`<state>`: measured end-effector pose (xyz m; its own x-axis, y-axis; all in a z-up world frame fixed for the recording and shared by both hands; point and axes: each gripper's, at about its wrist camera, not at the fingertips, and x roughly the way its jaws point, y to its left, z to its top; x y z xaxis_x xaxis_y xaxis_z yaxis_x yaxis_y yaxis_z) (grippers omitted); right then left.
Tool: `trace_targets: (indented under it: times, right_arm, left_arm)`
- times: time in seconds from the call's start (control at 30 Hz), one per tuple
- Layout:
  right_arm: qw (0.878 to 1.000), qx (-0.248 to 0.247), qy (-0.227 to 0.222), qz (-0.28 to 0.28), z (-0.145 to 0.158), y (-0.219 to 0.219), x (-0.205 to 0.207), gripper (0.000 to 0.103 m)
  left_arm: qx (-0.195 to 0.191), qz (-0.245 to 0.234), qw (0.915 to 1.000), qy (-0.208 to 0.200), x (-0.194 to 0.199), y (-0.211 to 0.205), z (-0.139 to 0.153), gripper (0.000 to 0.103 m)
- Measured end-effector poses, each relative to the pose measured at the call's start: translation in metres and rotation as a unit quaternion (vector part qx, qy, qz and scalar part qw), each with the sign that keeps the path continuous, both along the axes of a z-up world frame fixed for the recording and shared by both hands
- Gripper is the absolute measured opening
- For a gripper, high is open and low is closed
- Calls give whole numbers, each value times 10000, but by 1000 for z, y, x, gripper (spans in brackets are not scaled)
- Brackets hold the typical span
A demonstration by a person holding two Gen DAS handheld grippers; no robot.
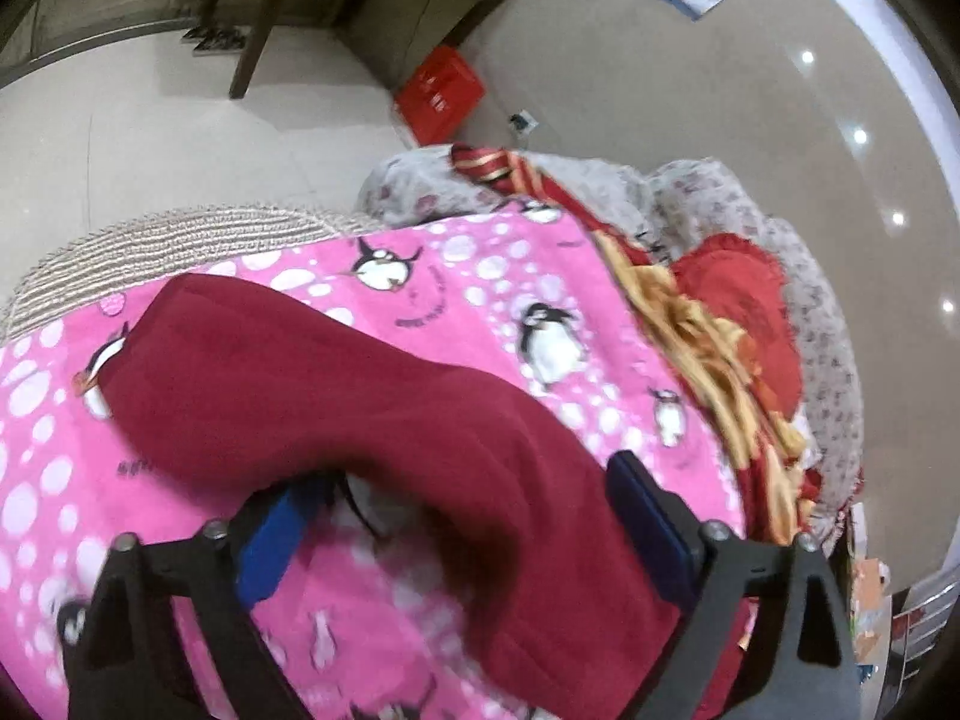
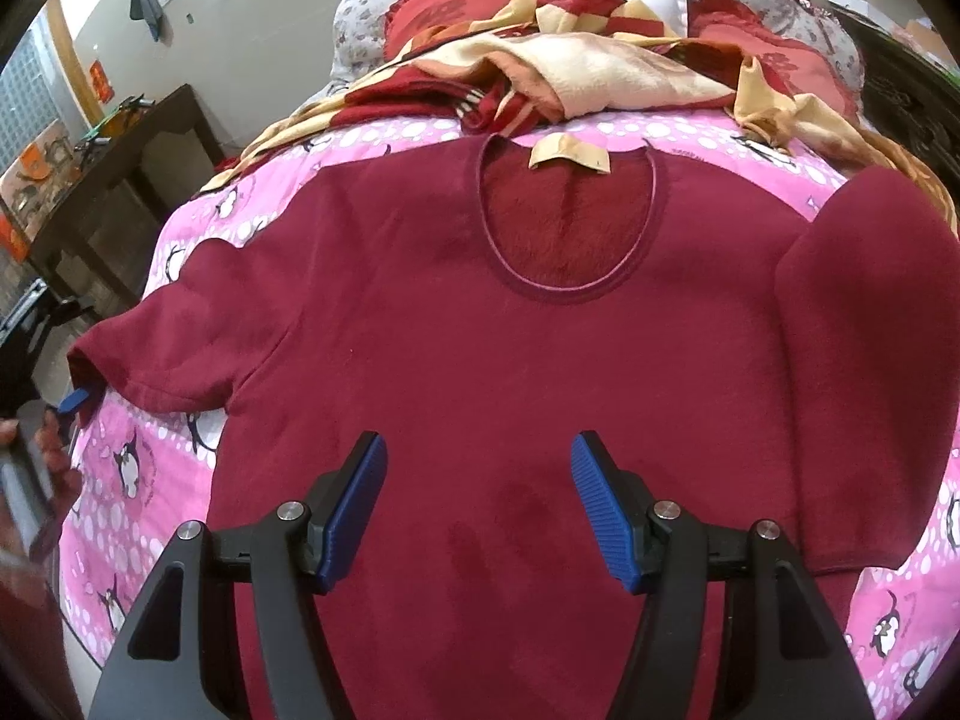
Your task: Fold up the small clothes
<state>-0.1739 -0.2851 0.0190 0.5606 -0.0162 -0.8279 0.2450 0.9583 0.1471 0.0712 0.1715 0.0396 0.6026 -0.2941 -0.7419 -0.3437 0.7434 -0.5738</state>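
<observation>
1. Right now the dark red top [image 2: 456, 324] lies flat, neckline up, on the pink penguin sheet [image 2: 150, 480] of the bed.
2. Over its lower middle the right gripper [image 2: 479, 474] hangs with jaws wide apart, gripping nothing.
3. At the top's left sleeve, the left gripper [image 1: 462, 510] has its blue pads either side of the sleeve cloth; whether they press it I cannot tell.
</observation>
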Motion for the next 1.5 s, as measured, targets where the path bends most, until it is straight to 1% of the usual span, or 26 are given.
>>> trace_targets:
  times: [0.03, 0.1, 0.17, 0.2, 0.27, 0.33, 0.37, 0.47, 0.53, 0.57, 0.67, 0.7, 0.73, 0.77, 0.8, 0.87, 0.93, 1.0, 1.07, 1.17, 1.23, 1.3, 1.33, 1.37, 1.43, 1.5]
  right_arm:
    - [10000, 13, 8, -6, -1, -1, 0, 88]
    - [10000, 29, 15, -25, -1, -3, -1, 88]
    - [10000, 25, 10, -54, -1, -5, -3, 88]
    - [10000, 28, 9, -71, -2, -7, -4, 88]
    - [9999, 46, -2, -119, -2, -12, -6, 88]
    - [9998, 52, -16, -190, -1, -18, -7, 88]
    - [9996, 60, -26, -259, 0, -23, -8, 88]
    - [9988, 128, -62, -476, 1, -37, -14, 88]
    - [9982, 144, -72, -586, 2, -45, -18, 88]
    - [9978, 139, -80, -646, 3, -50, -21, 88]
    - [9966, 60, -42, -819, 3, -64, -31, 88]
    - [9961, 32, 0, -887, 1, -70, -35, 88]
    - [9956, 16, 37, -932, 0, -74, -39, 88]
    - [9951, -2, 114, -983, -3, -80, -41, 88]
    - [9947, -10, 175, -1009, -6, -85, -43, 88]
    - [9948, -26, 228, -996, -10, -92, -46, 88]
    - [9962, -21, 189, -851, -10, -95, -45, 88]
    - [9982, 36, 7, -599, -6, -95, -40, 88]
    - [9991, 142, -165, -370, -4, -96, -28, 88]
    - [9982, 282, -214, -475, -8, -116, -6, 88]
    - [9957, 519, -192, -741, -10, -139, 1, 79]
    - [9892, 907, -241, -1122, -8, -167, -8, 40]
    - [9857, 1027, -287, -1308, -6, -177, -16, 33]
    - [9820, 969, -365, -1582, -2, -188, -28, 32]
    - [9751, 299, -395, -2163, 8, -201, -50, 34]
    - [9617, -188, -409, -2704, 16, -216, -71, 42]
  left_arm:
    - [7, -44, 10000, 72, 5, 0, -5, 79]
    - [66, -143, 9997, 192, 13, 0, -12, 42]
    - [77, -315, 9995, 53, 11, -4, -6, 20]
    - [233, -389, 9989, -89, 8, -12, 3, 13]
    - [730, -536, 9947, -485, -5, -32, 31, 13]
    - [981, -853, 9867, -973, -19, -58, 58, 10]
    - [1150, -1201, 9773, -1316, -31, -82, 78, 10]
    - [1469, -2210, 9452, -1903, -58, -152, 112, 10]
    - [1525, -2790, 9249, -2085, -75, -191, 119, 10]
    - [1569, -3221, 9089, -2135, -89, -222, 116, 10]
    - [1666, -4027, 8774, -2004, -113, -280, 94, 10]
    - [1719, -4363, 8629, -1885, -123, -303, 77, 10]
    - [1728, -4528, 8557, -1813, -129, -313, 68, 11]
    - [1799, -4811, 8431, -1592, -135, -330, 48, 15]
    - [1918, -4989, 8342, -1360, -137, -342, 34, 21]
    - [2080, -5133, 8252, -1111, -144, -350, 14, 28]
    - [2150, -5136, 8230, -1126, -153, -347, 12, 35]
    - [2100, -5130, 8236, -1196, -158, -336, 21, 58]
    - [2027, -5026, 8272, -1486, -164, -321, 41, 71]
    - [2088, -4914, 8268, -1772, -167, -303, 63, 74]
    - [2201, -4829, 8255, -1919, -170, -288, 76, 76]
    - [2357, -4712, 8257, -2014, -170, -273, 84, 79]
    - [2428, -4649, 8262, -2056, -170, -265, 85, 79]
    - [2513, -4548, 8284, -2093, -168, -252, 87, 81]
    - [2609, -4400, 8342, -2062, -163, -237, 85, 84]
    - [2713, -4193, 8458, -1875, -150, -218, 77, 84]
